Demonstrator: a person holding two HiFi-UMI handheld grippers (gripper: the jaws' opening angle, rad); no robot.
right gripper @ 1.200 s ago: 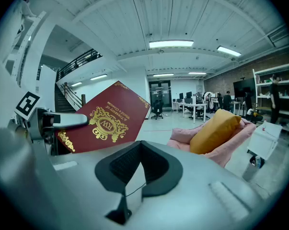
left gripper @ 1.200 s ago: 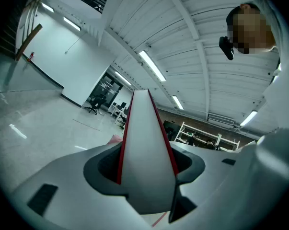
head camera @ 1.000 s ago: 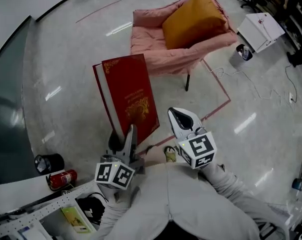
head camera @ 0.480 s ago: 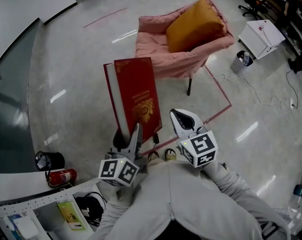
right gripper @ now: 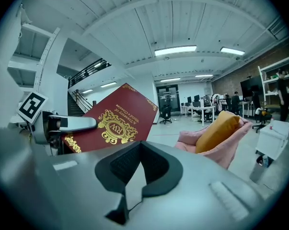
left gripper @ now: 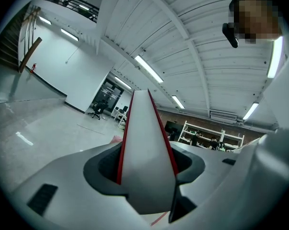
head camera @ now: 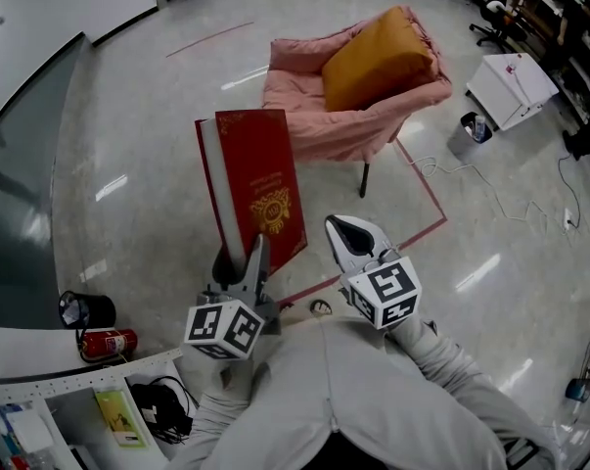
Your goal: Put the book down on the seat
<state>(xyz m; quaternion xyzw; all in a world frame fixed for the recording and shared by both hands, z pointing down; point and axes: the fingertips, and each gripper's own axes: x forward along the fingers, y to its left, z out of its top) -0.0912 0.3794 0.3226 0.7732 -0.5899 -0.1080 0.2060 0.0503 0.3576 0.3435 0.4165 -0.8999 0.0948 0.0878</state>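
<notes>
A large red book [head camera: 260,184] with a gold emblem stands upright in the head view, and my left gripper [head camera: 244,262] is shut on its lower edge. In the left gripper view its white page edge [left gripper: 146,143] fills the space between the jaws of the left gripper [left gripper: 146,178]. Beside the book on the right, my right gripper [head camera: 353,235] is shut and holds nothing. The right gripper view shows the book's cover [right gripper: 110,123] to the left of the right gripper [right gripper: 134,176]. The seat, a pink armchair [head camera: 309,111] with an orange cushion [head camera: 378,57], stands on the floor beyond the book.
Red tape lines [head camera: 427,199] mark the floor by the chair. A white cabinet [head camera: 510,62] and a small bin [head camera: 468,130] stand to the right. At the lower left are a fire extinguisher [head camera: 104,343], a black bin [head camera: 84,309] and a cluttered desk [head camera: 40,399].
Both grippers and the book have shifted slightly across the floor with the person's step. The left gripper's hold on the book is unchanged, and the right gripper stays shut.
</notes>
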